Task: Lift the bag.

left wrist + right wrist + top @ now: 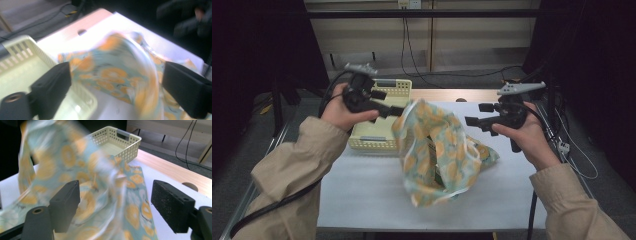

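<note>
Cloth [439,152]: pale green with orange fruit print, blurred, bunched upright mid-counter, one end raised just off the left jaws.
Left gripper [398,111]: jaws spread wide, gripping nothing; cloth hangs in front of them in the left gripper view [117,75].
Right gripper [469,121]: jaws wide apart, nothing held; cloth beyond them [82,182].
Basket [369,137]: cream, perforated, beside the cloth on the left.
Counter [362,195]: white mat, wood edge at rear.

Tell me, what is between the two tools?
In the high view, a cloth with orange prints sits between the left tool and the right tool, bunched up above the table.
</note>
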Available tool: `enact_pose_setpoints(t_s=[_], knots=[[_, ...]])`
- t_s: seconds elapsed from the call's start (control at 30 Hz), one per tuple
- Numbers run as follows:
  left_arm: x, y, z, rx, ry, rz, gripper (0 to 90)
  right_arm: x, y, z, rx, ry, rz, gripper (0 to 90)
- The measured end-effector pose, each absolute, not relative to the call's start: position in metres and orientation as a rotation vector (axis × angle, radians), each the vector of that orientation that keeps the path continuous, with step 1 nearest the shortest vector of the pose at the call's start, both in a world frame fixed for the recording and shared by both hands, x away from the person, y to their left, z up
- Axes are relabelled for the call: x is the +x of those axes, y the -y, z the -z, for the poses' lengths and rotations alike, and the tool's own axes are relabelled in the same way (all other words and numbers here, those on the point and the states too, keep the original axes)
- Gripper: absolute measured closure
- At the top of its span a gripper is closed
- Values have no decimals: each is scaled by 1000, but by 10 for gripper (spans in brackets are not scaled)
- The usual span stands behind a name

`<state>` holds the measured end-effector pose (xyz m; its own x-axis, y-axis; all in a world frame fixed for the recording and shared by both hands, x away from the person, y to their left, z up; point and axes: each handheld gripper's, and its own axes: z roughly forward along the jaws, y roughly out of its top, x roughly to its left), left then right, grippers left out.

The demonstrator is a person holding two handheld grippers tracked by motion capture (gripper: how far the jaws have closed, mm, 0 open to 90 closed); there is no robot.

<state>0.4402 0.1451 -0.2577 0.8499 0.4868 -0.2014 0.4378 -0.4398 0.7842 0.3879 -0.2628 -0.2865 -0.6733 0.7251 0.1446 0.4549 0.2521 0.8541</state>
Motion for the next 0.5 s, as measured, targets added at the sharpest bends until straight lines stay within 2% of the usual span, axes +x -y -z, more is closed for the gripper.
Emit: enact_pose_setpoints(t_s=[0.2, 0.5], knots=[[408, -187, 318, 2101, -686, -40, 58, 355, 283, 314, 1079, -2230, -1370, 220], [370, -217, 390, 2051, -662, -41, 60, 314, 291, 386, 1138, -2245, -1357, 201]])
